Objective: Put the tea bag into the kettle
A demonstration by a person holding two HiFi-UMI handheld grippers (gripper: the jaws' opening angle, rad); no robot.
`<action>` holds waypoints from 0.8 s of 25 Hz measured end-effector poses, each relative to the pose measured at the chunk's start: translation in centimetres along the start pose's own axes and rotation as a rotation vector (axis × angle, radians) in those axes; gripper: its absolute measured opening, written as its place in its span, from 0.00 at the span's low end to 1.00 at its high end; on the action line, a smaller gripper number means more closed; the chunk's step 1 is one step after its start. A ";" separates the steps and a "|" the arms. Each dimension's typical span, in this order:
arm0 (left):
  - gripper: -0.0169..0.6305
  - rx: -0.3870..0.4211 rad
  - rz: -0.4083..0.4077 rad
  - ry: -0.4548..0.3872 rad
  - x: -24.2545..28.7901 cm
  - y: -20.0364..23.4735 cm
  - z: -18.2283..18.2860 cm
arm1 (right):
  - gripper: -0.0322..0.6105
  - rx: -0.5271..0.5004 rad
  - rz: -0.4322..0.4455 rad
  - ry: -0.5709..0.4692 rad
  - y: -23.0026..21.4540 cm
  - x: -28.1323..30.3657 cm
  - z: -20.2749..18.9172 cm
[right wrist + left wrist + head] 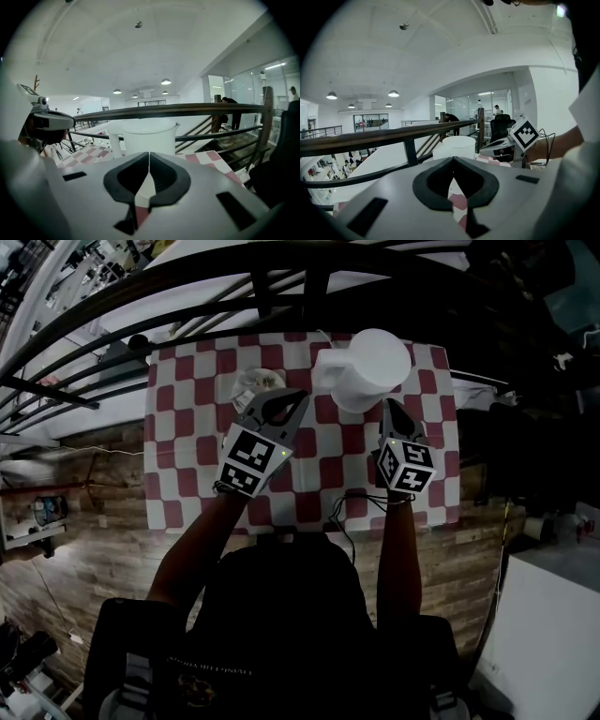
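A white kettle (367, 367) with its lid on stands at the far middle of the red-and-white checked table (187, 474). It shows ahead of both sets of jaws as the kettle (457, 146) and the kettle (149, 136). A small pale thing (255, 382) lies left of it; I cannot tell whether it is the tea bag. My left gripper (291, 399) (452, 159) hovers beside that pale thing, shut with nothing visible between the jaws. My right gripper (387, 407) (149, 154) sits just in front of the kettle's right side, shut and empty.
A dark metal railing (281, 277) curves behind the table's far edge. A black cable (342, 512) trails over the near edge. Wooden floor (75, 540) lies to the left, and a white cabinet (553, 634) stands at the lower right.
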State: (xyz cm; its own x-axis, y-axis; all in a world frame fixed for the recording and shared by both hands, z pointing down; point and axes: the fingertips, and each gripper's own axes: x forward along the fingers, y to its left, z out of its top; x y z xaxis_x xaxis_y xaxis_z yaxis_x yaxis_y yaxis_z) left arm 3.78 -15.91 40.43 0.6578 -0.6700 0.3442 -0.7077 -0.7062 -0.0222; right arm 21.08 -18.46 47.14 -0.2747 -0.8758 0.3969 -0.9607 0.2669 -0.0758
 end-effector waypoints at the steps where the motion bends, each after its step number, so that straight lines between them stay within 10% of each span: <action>1: 0.03 0.000 -0.001 -0.002 -0.2 -0.1 0.0 | 0.08 -0.007 0.006 -0.002 0.4 -0.3 0.2; 20: 0.03 -0.007 -0.060 -0.010 -8.5 -3.4 -0.8 | 0.08 -0.132 0.105 -0.082 11.8 -10.8 4.2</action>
State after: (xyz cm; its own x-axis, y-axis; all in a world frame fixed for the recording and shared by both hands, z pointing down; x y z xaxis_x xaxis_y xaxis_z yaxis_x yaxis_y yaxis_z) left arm 0.40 -7.65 38.34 0.7014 -0.6289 0.3354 -0.6689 -0.7434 0.0050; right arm 12.56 -7.55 38.12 -0.3807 -0.8687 0.3169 -0.9145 0.4045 0.0102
